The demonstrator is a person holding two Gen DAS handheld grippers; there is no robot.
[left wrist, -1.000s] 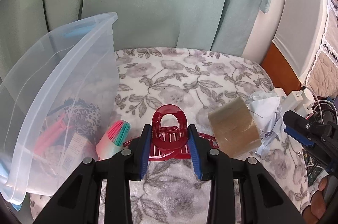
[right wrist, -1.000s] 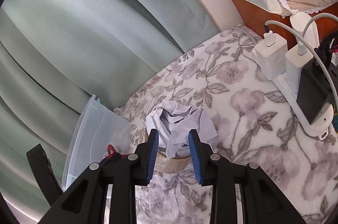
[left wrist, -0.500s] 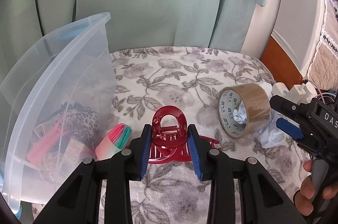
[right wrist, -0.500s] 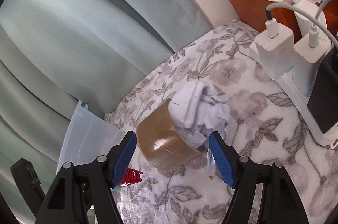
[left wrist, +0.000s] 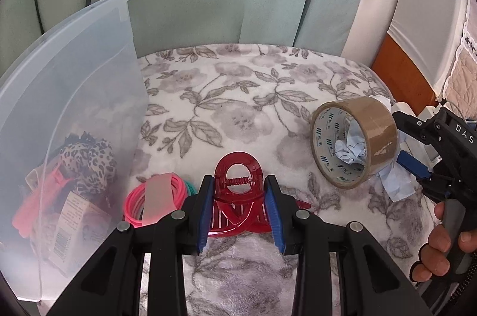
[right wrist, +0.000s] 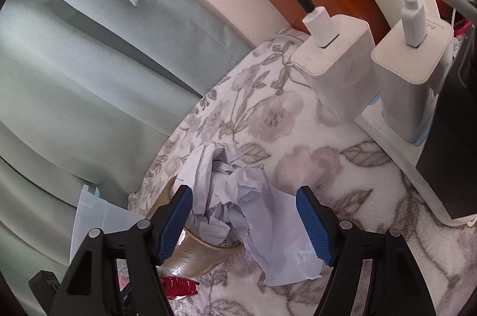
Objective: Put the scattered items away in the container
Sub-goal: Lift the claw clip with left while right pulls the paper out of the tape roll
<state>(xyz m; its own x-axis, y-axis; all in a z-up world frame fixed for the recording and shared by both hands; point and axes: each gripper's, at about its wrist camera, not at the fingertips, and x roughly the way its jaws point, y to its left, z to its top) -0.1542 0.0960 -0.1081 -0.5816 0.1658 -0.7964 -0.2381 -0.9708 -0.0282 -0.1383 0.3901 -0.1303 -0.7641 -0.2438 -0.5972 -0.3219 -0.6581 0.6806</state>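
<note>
Jaws of the left gripper [left wrist: 240, 198] clamp the red hair claw [left wrist: 238, 181] (bin wall [left wrist: 89, 95] leftward).

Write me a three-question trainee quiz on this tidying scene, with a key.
1. True or false: the left gripper is shut on the red hair clip.
2. Multiple choice: the crumpled paper sits
A. in the clear plastic bin
B. partly stuffed into the core of the brown tape roll
C. under the white chargers
3. Fill the gap: the right gripper is ____, its fingers either side of the paper.

Key
1. True: both blue pads press the clip's sides.
2. B: in the left wrist view the paper shows through the roll's core.
3. Open: there is a gap between each pad and the paper.
</note>
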